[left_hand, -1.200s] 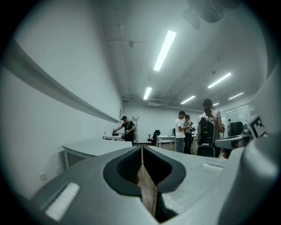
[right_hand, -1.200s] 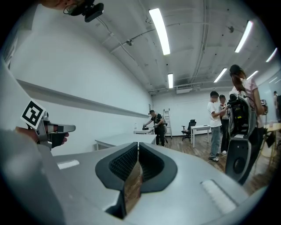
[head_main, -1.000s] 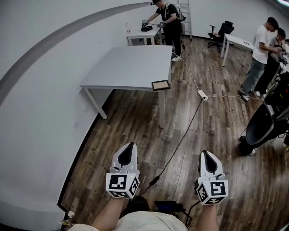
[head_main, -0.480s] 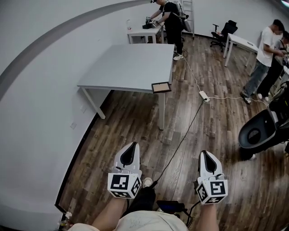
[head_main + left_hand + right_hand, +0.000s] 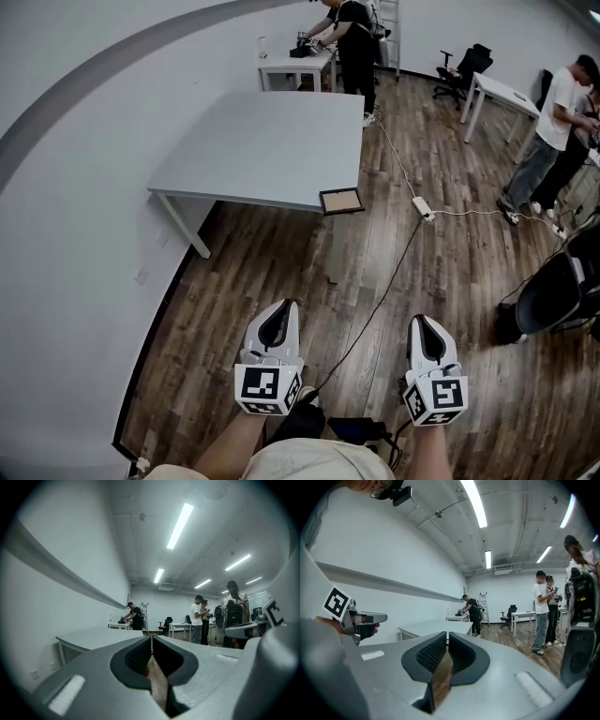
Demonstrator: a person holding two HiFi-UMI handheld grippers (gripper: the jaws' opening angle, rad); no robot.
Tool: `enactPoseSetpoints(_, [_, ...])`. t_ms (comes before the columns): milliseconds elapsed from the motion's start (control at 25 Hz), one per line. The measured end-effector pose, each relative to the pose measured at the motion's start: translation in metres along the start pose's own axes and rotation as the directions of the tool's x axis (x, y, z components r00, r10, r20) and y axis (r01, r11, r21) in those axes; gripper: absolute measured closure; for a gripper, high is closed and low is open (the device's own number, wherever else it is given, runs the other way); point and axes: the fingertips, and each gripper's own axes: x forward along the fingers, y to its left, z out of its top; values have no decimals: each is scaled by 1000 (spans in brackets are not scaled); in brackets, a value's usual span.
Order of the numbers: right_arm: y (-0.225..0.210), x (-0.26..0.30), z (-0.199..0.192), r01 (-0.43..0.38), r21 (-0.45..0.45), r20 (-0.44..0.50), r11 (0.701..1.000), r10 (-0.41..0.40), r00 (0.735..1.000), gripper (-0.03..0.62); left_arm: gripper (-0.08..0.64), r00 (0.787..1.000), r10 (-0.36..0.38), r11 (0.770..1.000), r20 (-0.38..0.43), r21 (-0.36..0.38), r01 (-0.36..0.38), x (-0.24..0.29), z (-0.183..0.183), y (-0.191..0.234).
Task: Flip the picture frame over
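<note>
Ahead, well beyond both sets of fingers, the small dark-rimmed rectangular picture frame lies flat on the grey worktop, at the corner nearest them. Fingers of the left gripper meet, empty; those of the right gripper, just parting a crack, hold nothing. Advisable: close in level, then open wide.

Dark wood-plank floor, curved white wall with a grey band. Large grey table by the wall, small white table behind it, white desk and office chair far right, ladder at the back. Ceiling strip lights on.
</note>
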Motion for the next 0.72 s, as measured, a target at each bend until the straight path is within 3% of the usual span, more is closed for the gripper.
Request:
enactPoseSetpoints(400, [19,80,17,21,-10,18,1000,-21,1000,548,558,999,-9,999,32,-36,10,55,3,60])
enactPoseSetpoints(720, [33,125,28,10,-16,35,1000,-10,999,548,558,999,-10,999,47,-32,12,87,7,82])
